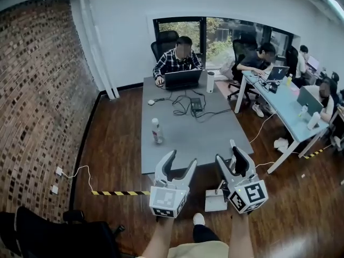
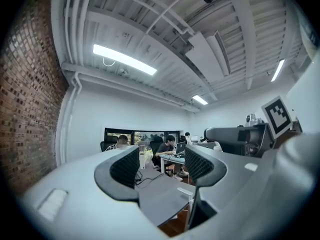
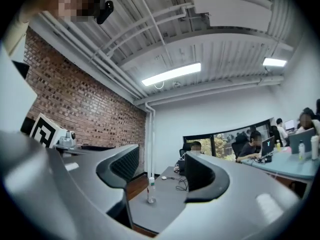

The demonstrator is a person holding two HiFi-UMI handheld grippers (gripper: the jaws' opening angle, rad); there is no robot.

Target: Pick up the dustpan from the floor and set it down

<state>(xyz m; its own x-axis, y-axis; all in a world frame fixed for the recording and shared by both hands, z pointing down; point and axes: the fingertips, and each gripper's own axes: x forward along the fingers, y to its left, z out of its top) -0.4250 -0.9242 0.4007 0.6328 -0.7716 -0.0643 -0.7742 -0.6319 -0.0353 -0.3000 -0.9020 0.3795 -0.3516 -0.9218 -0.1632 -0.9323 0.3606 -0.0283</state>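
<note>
Lifting has not begun: what seems to be the pale grey plastic dustpan (image 1: 215, 201) lies on the dark wooden floor (image 1: 118, 144) at the lower middle of the frame, just left of the right gripper (image 1: 228, 153). Both the left gripper (image 1: 183, 159) and the right one hold their jaws apart with nothing between, pointing about level toward the grey rectangular table (image 1: 183, 138).

Grey table (image 1: 215, 136), upright water bottle (image 1: 157, 131), open laptop (image 1: 183, 78), brick wall (image 1: 37, 101)
</note>
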